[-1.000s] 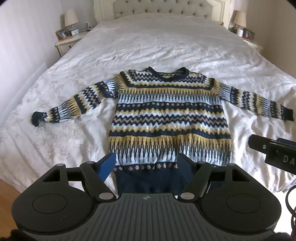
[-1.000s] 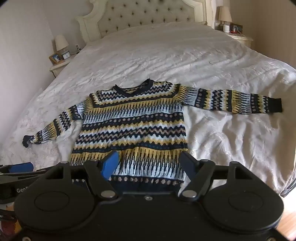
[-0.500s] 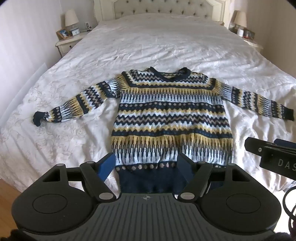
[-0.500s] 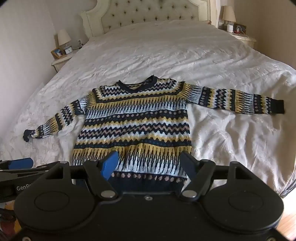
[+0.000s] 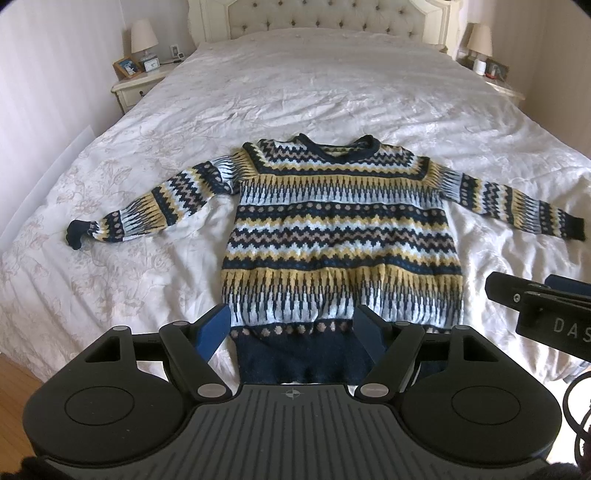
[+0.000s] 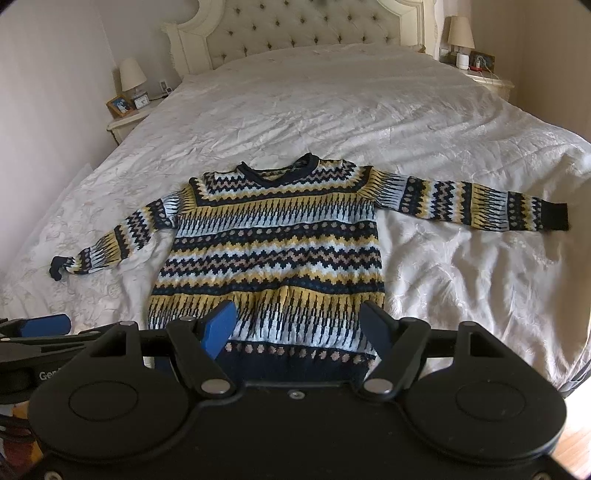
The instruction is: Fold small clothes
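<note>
A small knitted sweater (image 5: pixel 340 236) with navy, yellow and pale blue zigzag bands lies flat, front up, on the white bed (image 5: pixel 295 92), both sleeves spread out and its navy hem toward me. It also shows in the right wrist view (image 6: pixel 273 254). My left gripper (image 5: pixel 291 326) is open and empty, held above the hem. My right gripper (image 6: pixel 299 321) is open and empty, also over the hem. The right gripper appears at the right edge of the left wrist view (image 5: pixel 543 310).
A tufted headboard (image 5: pixel 332 18) stands at the far end. Nightstands with lamps stand on the left (image 5: pixel 142 79) and right (image 5: pixel 495 74) of the bed. Wooden floor (image 5: pixel 14 376) shows at the bed's near left corner.
Both grippers have drawn slightly back and up, so the sweater sits a little farther away in both views. Both stay open. The sweater has not moved.
</note>
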The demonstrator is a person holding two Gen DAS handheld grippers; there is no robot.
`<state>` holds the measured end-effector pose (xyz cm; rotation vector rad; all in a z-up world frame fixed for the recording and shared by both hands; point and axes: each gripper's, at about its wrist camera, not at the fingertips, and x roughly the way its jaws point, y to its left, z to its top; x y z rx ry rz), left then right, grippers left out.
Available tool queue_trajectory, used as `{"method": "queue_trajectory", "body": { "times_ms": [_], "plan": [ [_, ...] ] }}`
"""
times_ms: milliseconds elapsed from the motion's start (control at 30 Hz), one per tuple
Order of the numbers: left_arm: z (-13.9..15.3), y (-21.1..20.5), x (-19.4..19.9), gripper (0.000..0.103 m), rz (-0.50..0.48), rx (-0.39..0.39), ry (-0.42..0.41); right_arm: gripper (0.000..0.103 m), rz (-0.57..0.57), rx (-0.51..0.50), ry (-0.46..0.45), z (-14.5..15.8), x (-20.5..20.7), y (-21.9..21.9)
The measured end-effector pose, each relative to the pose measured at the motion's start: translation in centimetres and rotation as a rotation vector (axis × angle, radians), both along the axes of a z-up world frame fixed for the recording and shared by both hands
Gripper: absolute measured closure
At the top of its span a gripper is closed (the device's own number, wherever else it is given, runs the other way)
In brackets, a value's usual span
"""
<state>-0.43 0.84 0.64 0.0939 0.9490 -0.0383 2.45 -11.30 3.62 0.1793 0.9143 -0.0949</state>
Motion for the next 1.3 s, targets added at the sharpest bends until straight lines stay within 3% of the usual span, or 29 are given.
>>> {"method": "queue_trajectory", "body": {
  "times_ms": [1300],
  "plan": [
    [0.9, -0.1, -1.3, 0.031, -0.006, 0.006, -0.007, 0.027, 0.015, 0.007, -0.013, 0.9, -0.5, 0.9]
  ]
}}
